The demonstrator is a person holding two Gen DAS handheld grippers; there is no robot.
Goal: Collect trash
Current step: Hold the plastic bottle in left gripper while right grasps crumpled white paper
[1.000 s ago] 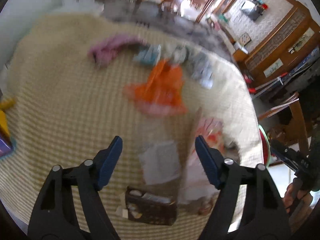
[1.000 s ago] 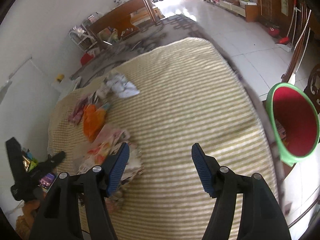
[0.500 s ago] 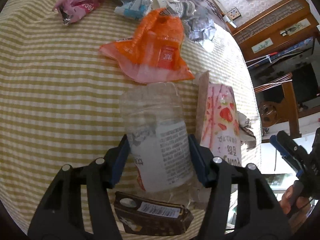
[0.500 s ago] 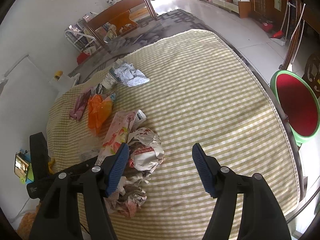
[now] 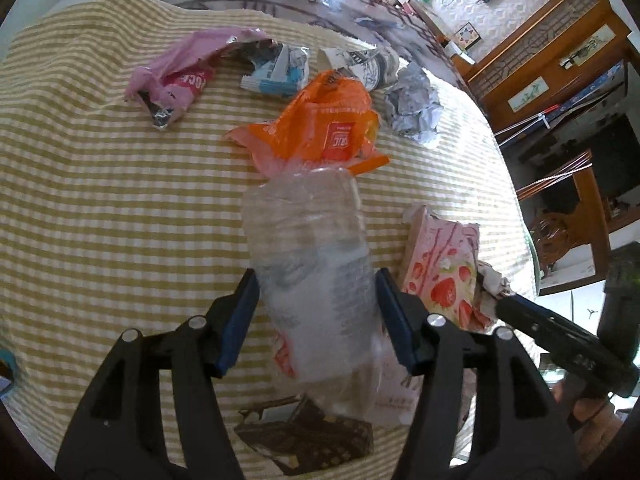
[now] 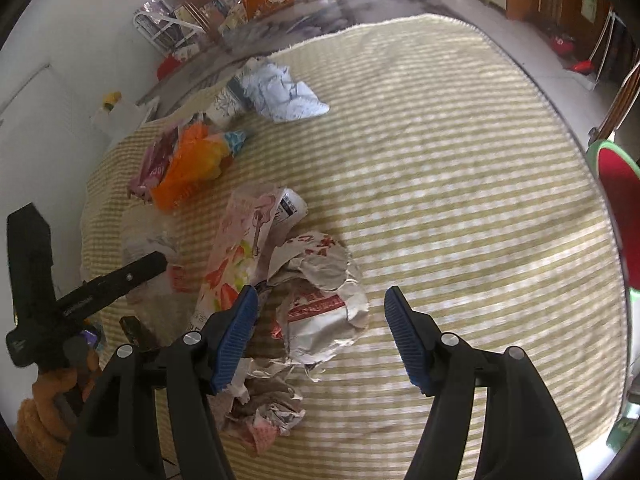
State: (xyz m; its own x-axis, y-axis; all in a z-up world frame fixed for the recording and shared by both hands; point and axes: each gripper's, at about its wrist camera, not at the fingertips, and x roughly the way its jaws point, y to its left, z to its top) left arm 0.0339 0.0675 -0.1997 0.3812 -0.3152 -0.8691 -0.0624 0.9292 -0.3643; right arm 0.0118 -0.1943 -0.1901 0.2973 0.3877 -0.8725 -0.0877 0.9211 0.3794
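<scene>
Carefully, with the left gripper [image 5: 316, 316] easing its jaws apart though both pads touch the clear plastic bottle [image 5: 312, 276] between them, firm that hold mid-body before lifting, while the right gripper [image 6: 318, 332] lowers its spread, empty jaws around the crumpled wrapper [image 6: 320, 304] on the worktop [image 6: 460, 200].

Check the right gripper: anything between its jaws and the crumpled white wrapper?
Nothing visible does. The right gripper is open, and the crumpled white wrapper lies on the checked tablecloth just ahead of the gap. The strawberry carton sits beside the left jaw, not in the path.
</scene>
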